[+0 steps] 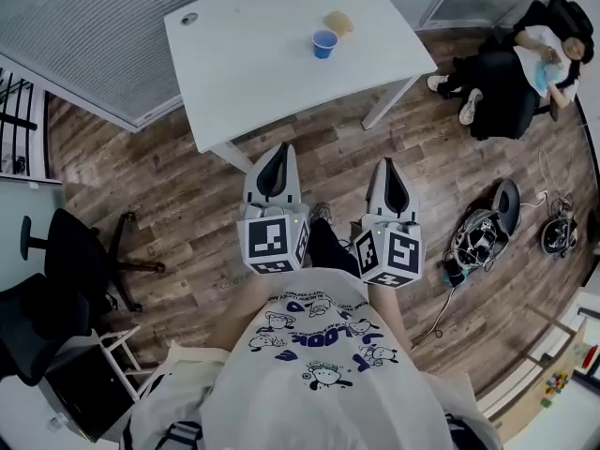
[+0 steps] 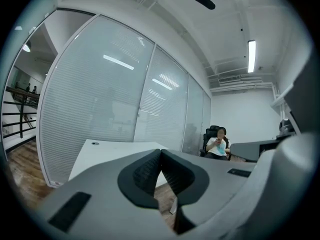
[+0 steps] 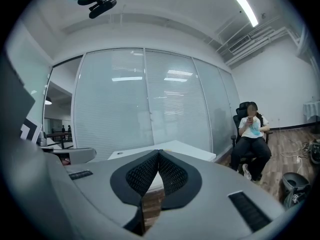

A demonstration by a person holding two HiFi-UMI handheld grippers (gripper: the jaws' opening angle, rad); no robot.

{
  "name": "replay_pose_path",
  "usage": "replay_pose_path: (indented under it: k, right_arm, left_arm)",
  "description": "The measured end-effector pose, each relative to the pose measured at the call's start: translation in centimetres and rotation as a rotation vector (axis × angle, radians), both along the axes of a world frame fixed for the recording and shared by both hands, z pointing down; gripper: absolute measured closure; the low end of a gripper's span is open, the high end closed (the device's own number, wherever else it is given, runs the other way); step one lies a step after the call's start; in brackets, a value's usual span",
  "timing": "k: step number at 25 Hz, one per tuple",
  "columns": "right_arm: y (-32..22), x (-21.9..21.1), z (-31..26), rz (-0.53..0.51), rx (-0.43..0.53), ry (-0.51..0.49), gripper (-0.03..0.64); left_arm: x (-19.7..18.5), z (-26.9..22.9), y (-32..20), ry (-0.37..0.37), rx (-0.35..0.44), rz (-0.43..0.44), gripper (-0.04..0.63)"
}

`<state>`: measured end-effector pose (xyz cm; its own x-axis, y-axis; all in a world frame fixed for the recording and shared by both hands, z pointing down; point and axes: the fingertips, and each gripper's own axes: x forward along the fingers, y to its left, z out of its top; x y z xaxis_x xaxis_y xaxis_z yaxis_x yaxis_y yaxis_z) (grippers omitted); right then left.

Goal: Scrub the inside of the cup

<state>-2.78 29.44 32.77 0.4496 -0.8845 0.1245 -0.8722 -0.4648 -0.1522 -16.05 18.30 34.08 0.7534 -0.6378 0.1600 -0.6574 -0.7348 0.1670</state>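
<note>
- Blue cup (image 1: 324,42) stands upright on the white table (image 1: 253,64), well ahead of my fingertips. A tan sponge (image 1: 338,22) lies just beyond it. Cup's inside is too small to read.
- My left gripper (image 1: 279,148) and right gripper (image 1: 388,164): jaws pressed together, holding nothing, both short of the table edge.
- Wood floor (image 1: 187,195) below, glass wall with blinds (image 2: 110,94) ahead, seated person (image 1: 525,64) off right.

An office: glass partitions (image 3: 145,104), white desk (image 1: 272,54), swivel chairs (image 1: 70,251).

White T-shirt (image 1: 319,364), blue cartoon print; grey, marker-cubed left hand-held gripper (image 1: 281,150); matching right hand-held gripper (image 1: 388,164)
</note>
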Motion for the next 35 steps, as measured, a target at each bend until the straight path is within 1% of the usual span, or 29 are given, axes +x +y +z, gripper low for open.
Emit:
replay_pose_path:
  k: [5,9,15,23,29,32,35]
  right_arm:
    - [-2.5,3.7,-0.4,-0.03,0.006,0.005,0.62]
    - [-4.4,6.5,-0.4,-0.054,0.012,0.001,0.62]
    - [-7.0,9.7,0.2,-0.091,0.017,-0.017,0.62]
    - [-8.9,11.6,1.0,-0.133,0.005,-0.04,0.62]
    - [-10.3,12.0,1.9,-0.152,-0.009,-0.063,0.62]
    - [-11.0,12.1,2.2,-0.152,-0.014,-0.068,0.62]
    - [-11.7,12.6,2.5,-0.146,-0.026,-0.061,0.62]
  left_arm:
    - [3.3,-0.7,-2.4,0.01,0.015,-0.035,0.566]
    - [6.0,-0.6,-3.9,0.008,0.012,-0.058,0.566]
    - [8.5,-0.3,-5.7,-0.001,0.011,-0.092,0.566]
    - [9.5,0.5,-7.1,-0.02,-0.008,-0.145,0.567]
    - [9.0,1.1,-7.8,-0.04,-0.022,-0.173,0.566]
    - [8.8,1.4,-8.4,-0.045,-0.031,-0.179,0.567]
    - [9.4,1.6,-9.3,-0.042,-0.033,-0.175,0.566]
